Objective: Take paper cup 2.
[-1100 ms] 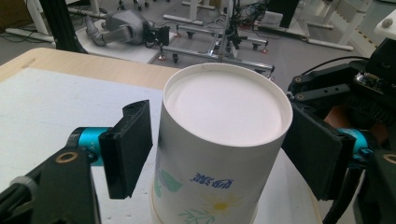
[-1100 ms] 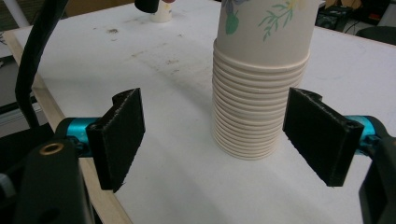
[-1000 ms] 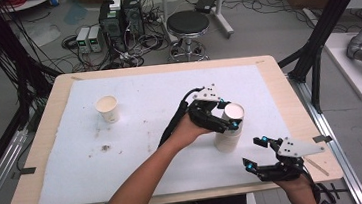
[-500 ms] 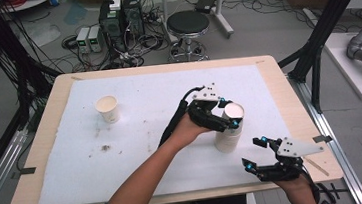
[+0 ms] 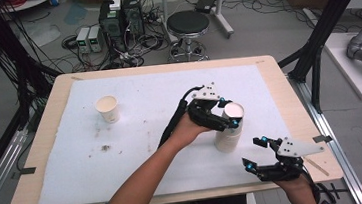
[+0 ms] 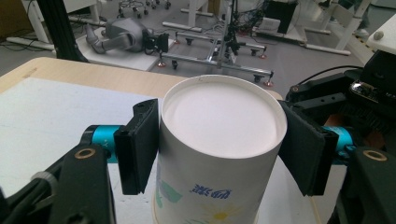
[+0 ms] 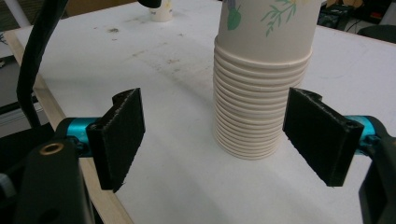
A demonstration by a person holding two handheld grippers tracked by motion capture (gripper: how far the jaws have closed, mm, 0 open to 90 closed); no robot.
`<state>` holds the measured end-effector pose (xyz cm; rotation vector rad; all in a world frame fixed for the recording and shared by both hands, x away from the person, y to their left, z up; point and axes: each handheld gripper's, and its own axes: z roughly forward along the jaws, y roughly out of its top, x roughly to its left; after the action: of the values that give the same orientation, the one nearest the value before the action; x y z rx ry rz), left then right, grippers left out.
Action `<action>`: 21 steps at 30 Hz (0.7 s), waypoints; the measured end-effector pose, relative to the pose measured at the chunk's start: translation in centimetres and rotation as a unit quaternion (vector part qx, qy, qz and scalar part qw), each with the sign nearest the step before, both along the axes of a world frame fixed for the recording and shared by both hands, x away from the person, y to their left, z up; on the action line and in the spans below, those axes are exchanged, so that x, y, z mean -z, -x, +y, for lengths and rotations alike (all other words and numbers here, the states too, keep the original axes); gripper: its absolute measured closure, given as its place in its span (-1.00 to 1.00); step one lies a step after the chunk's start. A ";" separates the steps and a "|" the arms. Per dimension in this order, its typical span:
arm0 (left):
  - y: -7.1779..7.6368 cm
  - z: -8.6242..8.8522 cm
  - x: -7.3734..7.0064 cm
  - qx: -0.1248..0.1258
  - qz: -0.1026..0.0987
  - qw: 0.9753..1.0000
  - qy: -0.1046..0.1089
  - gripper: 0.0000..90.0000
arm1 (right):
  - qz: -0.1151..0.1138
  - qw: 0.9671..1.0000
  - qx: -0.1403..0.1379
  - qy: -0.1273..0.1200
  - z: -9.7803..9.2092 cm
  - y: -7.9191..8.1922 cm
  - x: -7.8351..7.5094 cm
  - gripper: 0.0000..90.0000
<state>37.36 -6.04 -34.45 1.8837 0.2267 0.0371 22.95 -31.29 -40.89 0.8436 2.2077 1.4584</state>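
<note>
A workshop floor strewn with cables, power boxes and a round black stool (image 5: 188,23) lies behind a wooden bench (image 5: 42,140) covered by a white sheet (image 5: 158,99) with a few dark specks on it. Near the right side of the sheet stands a tall stack of paper cups (image 5: 228,136), nested upside down so the flat bottom of the top cup (image 6: 223,122) faces up. That top cup has a flower print and blue lettering.

The left gripper (image 5: 216,112) reaches across from the person's left forearm, its two black fingers (image 6: 140,144) pressed against opposite sides of the top cup, gripping it just under its upturned base. This hold looks meant to lift one cup off the stack.

The right gripper (image 5: 260,150) waits near the bench's front edge, just beside the stack but apart from it. Its fingers (image 7: 122,135) are spread wide, level with the ribbed rims at the foot of the stack, holding nothing. It seems placed to steady the lower cups when the top one comes away.

Well apart, on the left of the sheet, a single cup (image 5: 107,109) stands upright, open mouth up; nothing can be made out inside.
</note>
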 end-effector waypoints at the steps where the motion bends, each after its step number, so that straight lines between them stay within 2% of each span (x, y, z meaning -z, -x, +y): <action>1: 0.0 0.0 0.0 0.000 0.000 1.000 0.000 -0.25 | 0.000 1.000 0.000 0.000 0.0 0.0 0.0 -0.53; 10: 0.1 0.0 -0.1 0.000 -0.007 1.000 0.001 -0.25 | 0.002 1.000 0.000 0.000 0.0 0.0 0.0 -0.53; 21: 0.1 0.0 -0.2 -0.004 -0.004 1.000 0.013 -0.24 | 0.003 1.000 0.002 0.000 0.1 0.0 0.0 -0.53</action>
<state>37.21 -5.99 -34.20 1.8575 0.2274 0.0462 22.95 -31.22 -40.88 0.8524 2.2099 1.4563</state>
